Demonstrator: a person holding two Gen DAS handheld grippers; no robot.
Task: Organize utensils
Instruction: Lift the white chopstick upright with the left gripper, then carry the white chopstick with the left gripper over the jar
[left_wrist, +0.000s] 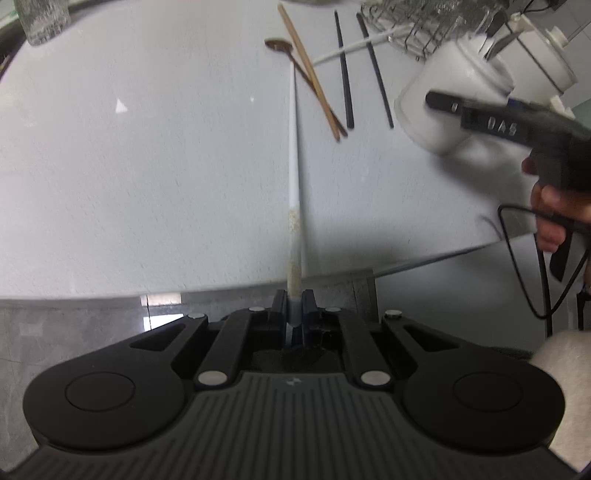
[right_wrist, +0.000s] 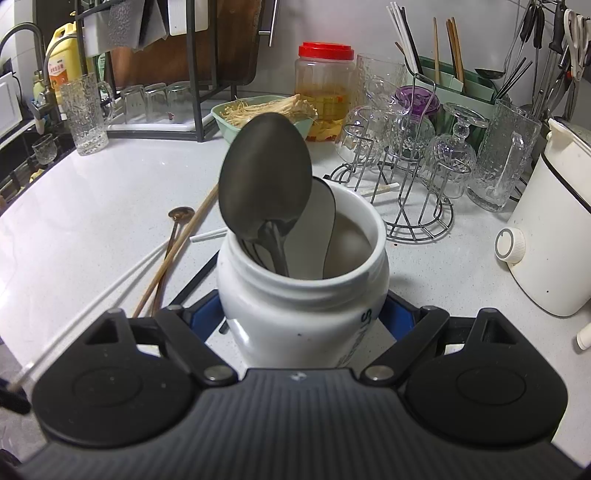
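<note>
My left gripper (left_wrist: 294, 300) is shut on the speckled beige end of a long white chopstick (left_wrist: 294, 166), which reaches out over the white counter (left_wrist: 147, 166). Beyond its tip lie wooden chopsticks (left_wrist: 314, 77), a small brown spoon (left_wrist: 279, 45) and two black chopsticks (left_wrist: 345, 74). My right gripper (right_wrist: 303, 314) is shut on a white ceramic jar (right_wrist: 295, 317), its blue pads against both sides. The jar holds a big dark spoon (right_wrist: 264, 173) and a paler spoon (right_wrist: 345, 247). The left wrist view shows the jar (left_wrist: 443, 96) at the right, a right finger across it.
A wire rack of glasses (right_wrist: 413, 147) stands behind the jar, and a white kettle (right_wrist: 554, 229) to its right. A green bowl of mushrooms (right_wrist: 266, 110), a red-lidded jar (right_wrist: 325, 88) and a tumbler (right_wrist: 86, 114) sit further back. The counter's front edge (left_wrist: 110, 293) is near my left gripper.
</note>
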